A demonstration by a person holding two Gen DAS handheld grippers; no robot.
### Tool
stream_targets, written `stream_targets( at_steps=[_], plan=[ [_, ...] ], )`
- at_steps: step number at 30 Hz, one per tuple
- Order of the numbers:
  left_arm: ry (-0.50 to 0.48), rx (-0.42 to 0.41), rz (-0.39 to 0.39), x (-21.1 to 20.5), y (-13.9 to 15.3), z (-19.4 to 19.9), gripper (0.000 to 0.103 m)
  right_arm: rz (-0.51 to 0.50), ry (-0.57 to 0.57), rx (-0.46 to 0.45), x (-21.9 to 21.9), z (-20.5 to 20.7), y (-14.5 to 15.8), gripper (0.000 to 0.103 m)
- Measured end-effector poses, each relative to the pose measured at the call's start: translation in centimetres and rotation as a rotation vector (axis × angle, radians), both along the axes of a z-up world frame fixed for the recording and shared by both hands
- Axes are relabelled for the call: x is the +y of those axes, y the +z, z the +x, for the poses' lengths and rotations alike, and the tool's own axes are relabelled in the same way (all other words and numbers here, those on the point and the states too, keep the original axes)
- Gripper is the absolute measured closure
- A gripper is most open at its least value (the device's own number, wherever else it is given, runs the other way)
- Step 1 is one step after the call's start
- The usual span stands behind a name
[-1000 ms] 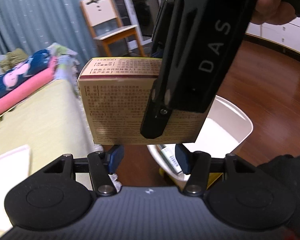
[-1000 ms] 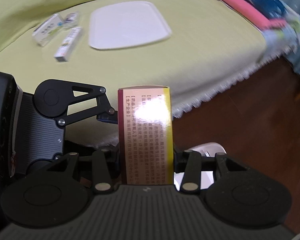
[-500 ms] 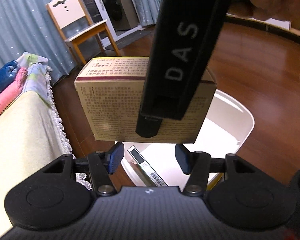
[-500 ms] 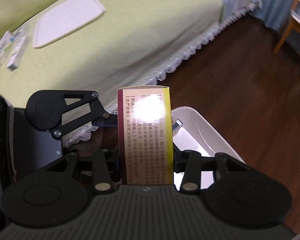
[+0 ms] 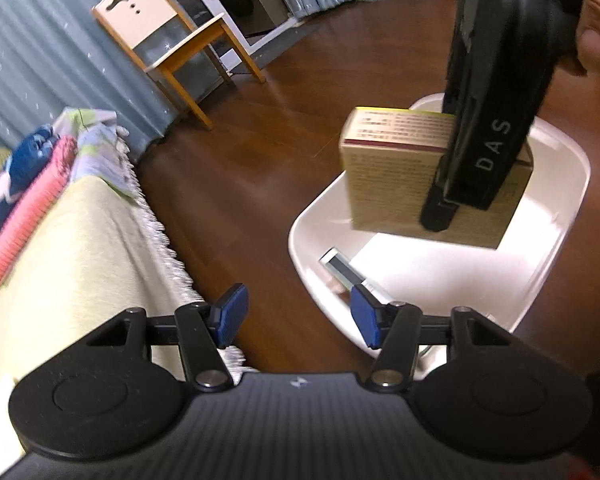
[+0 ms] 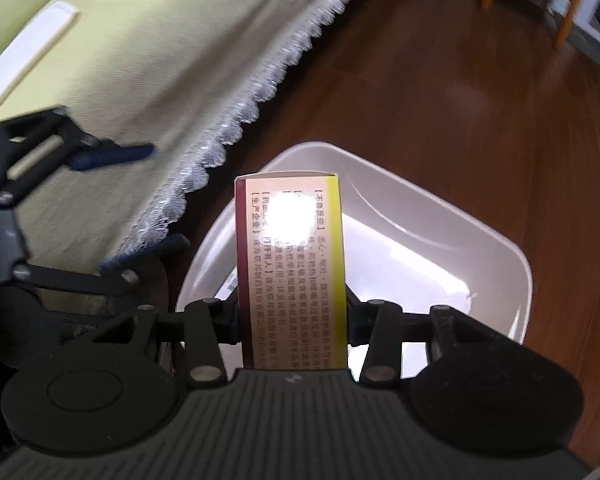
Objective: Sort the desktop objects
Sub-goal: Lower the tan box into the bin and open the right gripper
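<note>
My right gripper [image 6: 291,320] is shut on a tan medicine box [image 6: 291,264] with dark red and yellow edges, held over a white plastic bin [image 6: 496,268] on the floor. In the left wrist view the same medicine box [image 5: 392,184] hangs above the white bin [image 5: 568,200], clamped by the right gripper [image 5: 440,216] from above. A small grey and white box [image 5: 342,270] lies in the bin's near corner. My left gripper [image 5: 296,316] stands open with nothing between its blue pads, beside the table edge and short of the bin.
A table with a yellow-green fringed cloth [image 5: 80,248] lies to the left, with folded pink and blue fabric [image 5: 24,196] at its far end. A wooden chair [image 5: 172,44] stands by the curtain. Brown wood floor [image 5: 228,176] surrounds the bin. A white lid [image 6: 32,40] rests on the table.
The right gripper has carried the medicine box away from the left gripper and out over the bin. The left gripper has drawn back, and its jaws stay open.
</note>
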State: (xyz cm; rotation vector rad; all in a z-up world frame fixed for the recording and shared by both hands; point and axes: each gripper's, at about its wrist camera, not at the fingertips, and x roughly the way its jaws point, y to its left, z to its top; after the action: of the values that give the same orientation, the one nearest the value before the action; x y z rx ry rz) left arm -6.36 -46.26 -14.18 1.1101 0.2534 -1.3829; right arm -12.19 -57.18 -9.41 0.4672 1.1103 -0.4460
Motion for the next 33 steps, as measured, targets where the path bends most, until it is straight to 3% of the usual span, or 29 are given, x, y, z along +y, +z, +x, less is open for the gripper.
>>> stream_targets(
  at_steps=[3,13,17,23,33],
  plan=[
    [-0.016,-0.047,0.004,-0.4,-0.4,0.2,0.032,0.04,-0.065,-0.001,-0.7,0.2,-2.2,0.063],
    [0.023,-0.097,0.038,-0.3,-1.4,0.8,0.032,0.187,-0.273,0.001,-2.8,0.3,-8.9,0.063],
    [0.025,-0.118,0.039,-0.1,-1.6,0.8,0.013,0.225,-0.349,-0.008,-3.4,0.1,-10.4,0.063],
    [0.022,-0.126,0.072,-0.1,-2.2,1.0,0.011,0.295,-0.431,-0.013,-4.0,-0.5,-12.6,0.063],
    [-0.036,-0.025,0.155,-0.2,-3.1,0.9,0.005,0.35,-0.484,-0.033,-3.7,-0.4,-14.2,0.062]
  ],
)
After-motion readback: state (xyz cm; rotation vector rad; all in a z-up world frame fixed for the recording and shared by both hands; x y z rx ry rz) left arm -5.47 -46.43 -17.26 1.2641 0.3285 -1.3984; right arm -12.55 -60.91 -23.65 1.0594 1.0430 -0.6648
